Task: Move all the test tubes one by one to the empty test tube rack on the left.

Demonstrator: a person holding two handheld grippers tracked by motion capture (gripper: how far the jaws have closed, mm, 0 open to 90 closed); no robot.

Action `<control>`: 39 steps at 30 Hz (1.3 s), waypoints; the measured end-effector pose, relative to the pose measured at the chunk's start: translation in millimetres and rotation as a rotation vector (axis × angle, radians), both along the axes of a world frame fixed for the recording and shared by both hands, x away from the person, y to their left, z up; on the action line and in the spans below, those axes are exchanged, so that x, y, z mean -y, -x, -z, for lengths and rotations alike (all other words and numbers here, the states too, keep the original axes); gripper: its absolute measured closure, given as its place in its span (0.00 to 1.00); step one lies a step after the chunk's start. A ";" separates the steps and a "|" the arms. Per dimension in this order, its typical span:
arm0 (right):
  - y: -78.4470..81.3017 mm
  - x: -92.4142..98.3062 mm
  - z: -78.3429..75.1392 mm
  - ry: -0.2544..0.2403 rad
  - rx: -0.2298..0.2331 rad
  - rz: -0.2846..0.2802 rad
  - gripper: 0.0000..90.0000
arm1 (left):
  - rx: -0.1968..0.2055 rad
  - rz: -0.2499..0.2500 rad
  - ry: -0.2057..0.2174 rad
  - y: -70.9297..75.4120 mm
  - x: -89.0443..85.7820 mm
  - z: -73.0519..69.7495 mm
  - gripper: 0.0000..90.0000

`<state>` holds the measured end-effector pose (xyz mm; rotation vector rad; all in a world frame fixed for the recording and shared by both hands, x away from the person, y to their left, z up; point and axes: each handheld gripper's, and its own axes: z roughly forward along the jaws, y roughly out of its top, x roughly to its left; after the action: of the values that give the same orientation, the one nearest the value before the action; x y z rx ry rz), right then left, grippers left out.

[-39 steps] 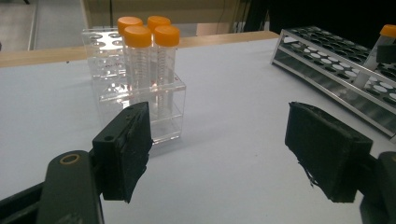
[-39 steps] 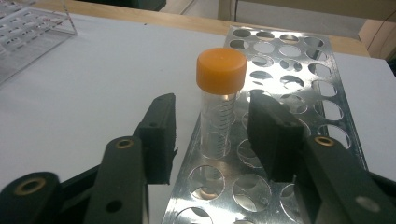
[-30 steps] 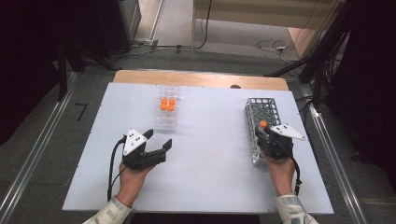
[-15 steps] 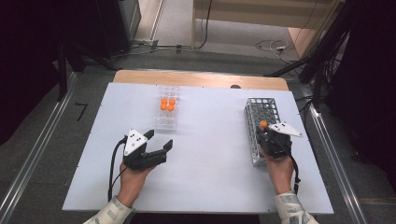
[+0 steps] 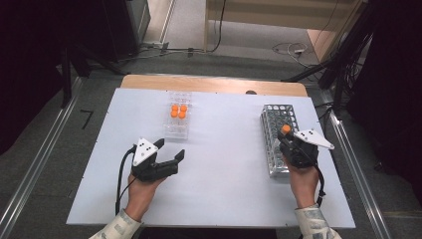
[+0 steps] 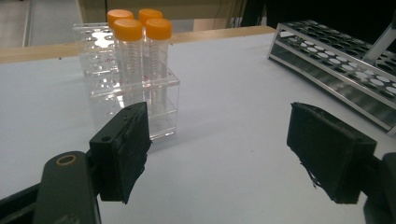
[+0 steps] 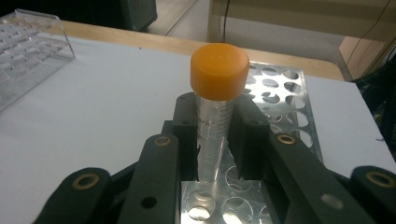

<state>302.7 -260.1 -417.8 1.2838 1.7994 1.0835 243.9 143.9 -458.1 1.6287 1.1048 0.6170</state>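
Note:
My right gripper (image 5: 285, 136) is shut on a clear tube with an orange cap (image 5: 285, 129), held upright over the near end of the metal rack (image 5: 276, 117). In the right gripper view the tube (image 7: 218, 70) stands between the pads (image 7: 187, 135), its lower end at a rack hole (image 7: 201, 205). My left gripper (image 5: 170, 148) rests on the white table, jaws open with nothing between them (image 6: 224, 149). It points toward a clear plastic rack (image 6: 140, 93) holding several orange-capped tubes (image 6: 140, 32).
The clear rack (image 5: 177, 130) sits at the table's centre-left with its tubes (image 5: 178, 111) at its far end. The metal rack (image 6: 336, 56) lies along the right side. A wooden strip (image 5: 214, 84) borders the far edge of the white table (image 5: 224, 164).
The right gripper has shifted very slightly by the metal rack with the tube between its jaws. The left hand has stayed put.

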 end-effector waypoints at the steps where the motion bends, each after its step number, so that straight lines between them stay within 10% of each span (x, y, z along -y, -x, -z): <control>1: 1.7 0.8 -2.9 -0.004 0.008 0.001 0.80 | -0.001 0.000 -0.002 0.0 -0.1 0.0 0.23; 15: 32.5 -9.6 -29.4 -0.052 0.067 -0.117 0.80 | -0.001 0.008 0.000 0.2 0.9 -1.2 0.22; 39: 46.5 -91.3 6.9 0.000 -0.045 -0.390 0.80 | 0.042 0.102 0.027 8.0 24.6 -18.3 0.28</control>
<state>256.2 -168.8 -424.7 0.9848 2.1410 1.2658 235.9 119.3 -439.7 1.6305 0.9889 0.5649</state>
